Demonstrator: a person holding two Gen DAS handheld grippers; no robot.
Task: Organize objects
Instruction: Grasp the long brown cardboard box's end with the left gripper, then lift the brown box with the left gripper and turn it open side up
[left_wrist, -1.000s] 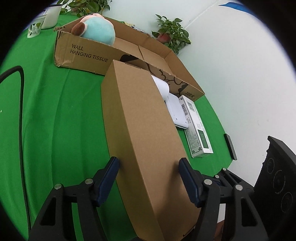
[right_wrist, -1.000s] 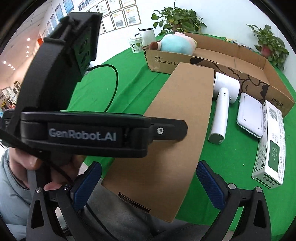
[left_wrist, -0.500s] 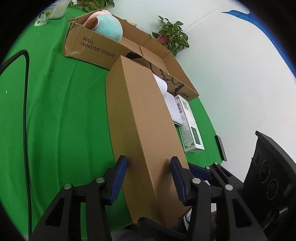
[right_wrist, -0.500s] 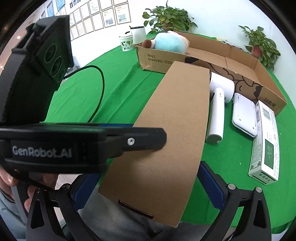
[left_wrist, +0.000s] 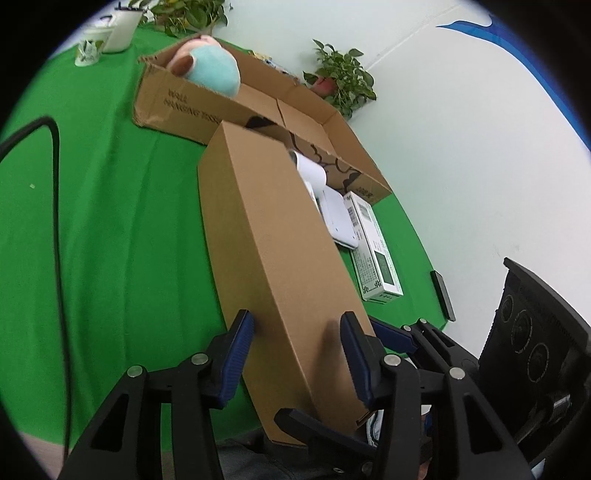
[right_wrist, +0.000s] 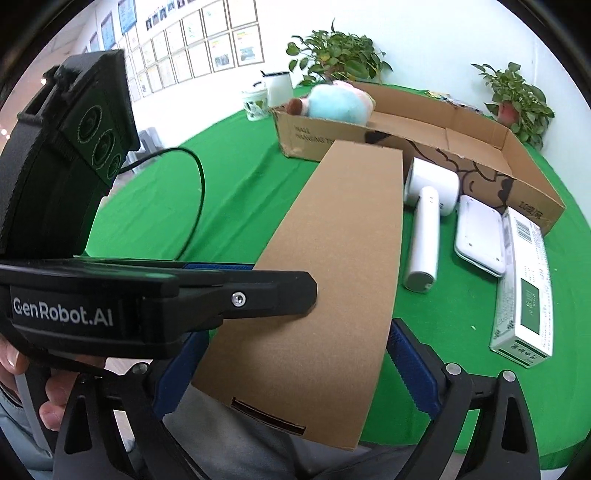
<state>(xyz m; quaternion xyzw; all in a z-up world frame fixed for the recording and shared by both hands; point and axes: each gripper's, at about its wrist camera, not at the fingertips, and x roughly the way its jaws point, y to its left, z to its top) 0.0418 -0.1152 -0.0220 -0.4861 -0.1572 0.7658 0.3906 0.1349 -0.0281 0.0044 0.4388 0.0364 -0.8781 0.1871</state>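
While the left gripper (left_wrist: 295, 345) clamps the long brown box (left_wrist: 273, 236) across its narrow sides, the right gripper (right_wrist: 295, 363) is closing around its near end.

The box overhangs the table's (left_wrist: 110, 229) near edge; lifting toward the open carton (right_wrist: 461, 147) at the far edge likely follows.

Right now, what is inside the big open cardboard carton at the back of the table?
Inside the open carton, a pink-and-blue plush toy sits at its left end. The floor further right looks bare, but the long brown box in front and the carton's near wall hide part of it.
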